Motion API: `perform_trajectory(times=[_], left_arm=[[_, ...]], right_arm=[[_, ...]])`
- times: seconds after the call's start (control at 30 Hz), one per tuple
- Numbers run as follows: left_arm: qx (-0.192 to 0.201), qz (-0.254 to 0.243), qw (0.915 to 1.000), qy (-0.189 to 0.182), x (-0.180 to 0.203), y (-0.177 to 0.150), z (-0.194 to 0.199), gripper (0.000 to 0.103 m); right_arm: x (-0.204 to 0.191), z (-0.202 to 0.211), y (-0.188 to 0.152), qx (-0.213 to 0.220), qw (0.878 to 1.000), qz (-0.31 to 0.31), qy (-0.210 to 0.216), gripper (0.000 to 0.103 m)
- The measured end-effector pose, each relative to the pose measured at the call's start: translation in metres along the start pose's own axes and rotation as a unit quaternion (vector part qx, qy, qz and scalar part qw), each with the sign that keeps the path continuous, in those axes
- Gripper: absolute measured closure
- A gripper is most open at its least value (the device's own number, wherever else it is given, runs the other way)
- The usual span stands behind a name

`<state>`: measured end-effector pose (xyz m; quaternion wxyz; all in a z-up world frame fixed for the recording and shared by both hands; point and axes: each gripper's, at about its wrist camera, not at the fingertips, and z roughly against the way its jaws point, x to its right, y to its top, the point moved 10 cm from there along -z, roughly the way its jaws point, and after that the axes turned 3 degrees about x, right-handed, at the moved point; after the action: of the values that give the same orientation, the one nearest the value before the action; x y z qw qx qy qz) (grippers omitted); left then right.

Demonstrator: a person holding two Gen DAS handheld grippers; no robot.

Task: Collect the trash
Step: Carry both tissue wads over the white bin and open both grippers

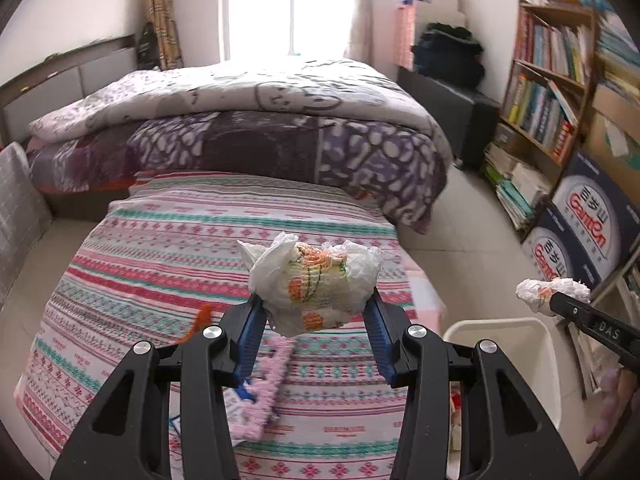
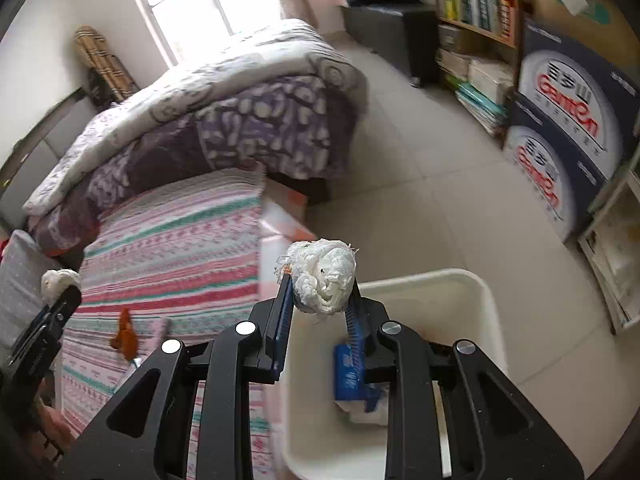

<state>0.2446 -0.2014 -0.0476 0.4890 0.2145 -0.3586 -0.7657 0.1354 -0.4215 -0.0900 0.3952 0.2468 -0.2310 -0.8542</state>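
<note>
Trash wads [image 1: 316,284] [image 2: 324,282] sit pinched in both grippers [image 1: 314,308] [image 2: 318,300], not yet dropped into the bin [image 2: 432,284] (some is inside already).

White bin [image 2: 436,292] open on top, blue box [image 2: 350,372] inside; bare floor [image 2: 440,184] beyond, striped table [image 1: 200,240] crowding its left.

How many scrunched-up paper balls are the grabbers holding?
2. A bigger printed wad sits between the left gripper pads, over the striped cloth. A smaller white wad is pinched in the right gripper, above the white bin. More may be hidden.
</note>
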Motion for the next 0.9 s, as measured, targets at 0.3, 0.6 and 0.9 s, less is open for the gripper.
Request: perform_trajectory(times=[0.3,0.6,0.9], left_arm=[[-0.012,-0.04,0.998,-0.047,0.066,-0.013,-0.002,0.057],[-0.022,-0.076,0.9933,-0.084,0.125,-0.028,-0.002,0.056],[-0.029,-0.094,0.9872,-0.125,0.163,-0.039,0.005,0.056]], right_arm=[[0.054,0.013,0.002,-0.001,0.999,-0.041,-0.031,0.076],[0.09,0.028,0.007,0.016,0.996,-0.08,-0.046,0.057],[0.118,0.04,0.011,0.034,0.992,-0.105,-0.064,0.045]])
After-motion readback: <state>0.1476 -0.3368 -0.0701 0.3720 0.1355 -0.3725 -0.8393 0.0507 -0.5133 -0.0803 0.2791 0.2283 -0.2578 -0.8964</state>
